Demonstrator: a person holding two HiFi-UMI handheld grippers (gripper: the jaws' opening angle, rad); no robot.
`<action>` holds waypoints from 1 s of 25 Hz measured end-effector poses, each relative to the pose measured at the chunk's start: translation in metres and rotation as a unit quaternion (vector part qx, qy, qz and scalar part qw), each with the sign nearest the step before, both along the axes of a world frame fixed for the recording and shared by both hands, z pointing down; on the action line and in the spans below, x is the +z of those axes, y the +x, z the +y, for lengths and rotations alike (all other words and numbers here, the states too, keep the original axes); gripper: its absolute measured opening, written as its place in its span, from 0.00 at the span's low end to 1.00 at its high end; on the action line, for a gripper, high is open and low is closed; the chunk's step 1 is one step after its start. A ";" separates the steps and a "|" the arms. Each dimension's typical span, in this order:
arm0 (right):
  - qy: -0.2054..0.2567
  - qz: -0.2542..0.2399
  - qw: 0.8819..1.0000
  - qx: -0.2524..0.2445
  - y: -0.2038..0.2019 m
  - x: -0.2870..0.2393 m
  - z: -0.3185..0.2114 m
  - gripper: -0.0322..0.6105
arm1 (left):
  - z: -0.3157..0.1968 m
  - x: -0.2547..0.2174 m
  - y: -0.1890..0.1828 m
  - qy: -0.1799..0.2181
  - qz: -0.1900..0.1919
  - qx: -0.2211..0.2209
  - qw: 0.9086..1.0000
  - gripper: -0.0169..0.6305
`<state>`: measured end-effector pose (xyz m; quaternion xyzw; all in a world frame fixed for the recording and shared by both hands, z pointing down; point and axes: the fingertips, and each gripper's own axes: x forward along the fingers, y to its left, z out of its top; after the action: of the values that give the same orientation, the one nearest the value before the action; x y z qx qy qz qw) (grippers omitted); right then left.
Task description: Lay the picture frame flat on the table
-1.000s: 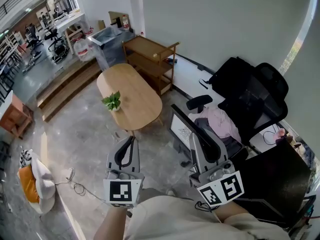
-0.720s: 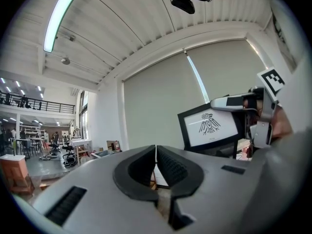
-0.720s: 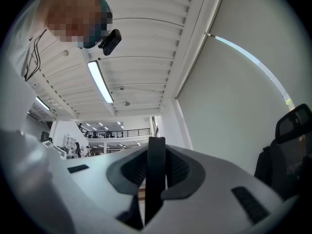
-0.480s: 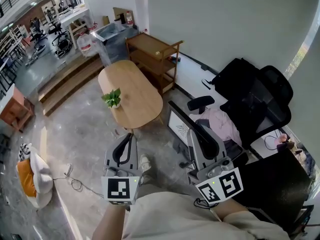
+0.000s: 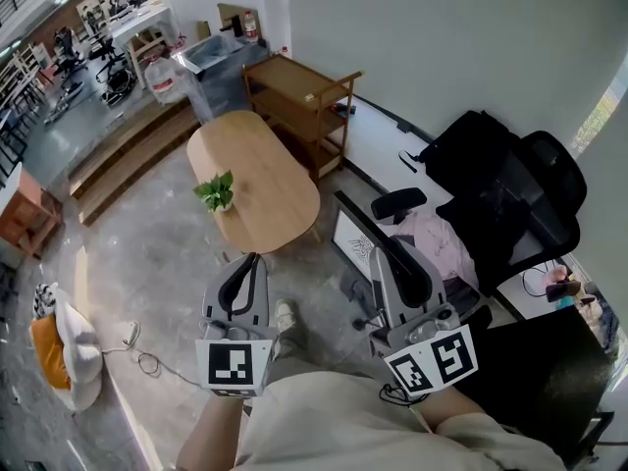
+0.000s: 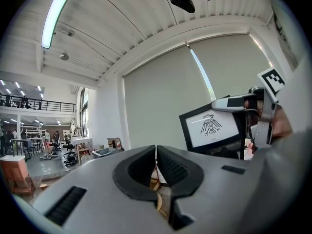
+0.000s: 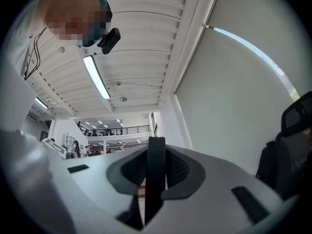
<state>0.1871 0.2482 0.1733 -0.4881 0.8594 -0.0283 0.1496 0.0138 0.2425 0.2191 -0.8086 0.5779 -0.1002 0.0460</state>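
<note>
The right gripper (image 5: 386, 250) is clamped on the edge of the picture frame (image 5: 354, 250), held in the air well apart from the oval wooden table (image 5: 263, 186), and the left gripper (image 5: 252, 262) is closed on nothing, so laying it flat is not yet done.

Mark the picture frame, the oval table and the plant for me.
picture frame (image 5: 355, 249): head view, on its white print.
oval table (image 5: 271, 190): head view, on the bare wooden top.
plant (image 5: 218, 193): head view, on its leaves.
</note>
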 end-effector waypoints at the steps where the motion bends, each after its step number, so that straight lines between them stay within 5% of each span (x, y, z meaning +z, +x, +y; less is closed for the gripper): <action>1: -0.004 0.000 1.000 0.001 -0.003 0.002 -0.007 0.13 | -0.006 0.001 -0.003 -0.003 0.000 0.000 1.000 0.05; 25: -0.077 0.067 0.994 0.026 -0.155 0.033 -0.275 0.13 | -0.270 0.036 -0.150 -0.072 0.023 0.036 0.996 0.05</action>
<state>0.0319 -0.0272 0.2064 -0.5211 0.8498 -0.0576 0.0541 -0.1367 -0.0280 0.2552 -0.8324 0.5404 -0.1212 -0.0221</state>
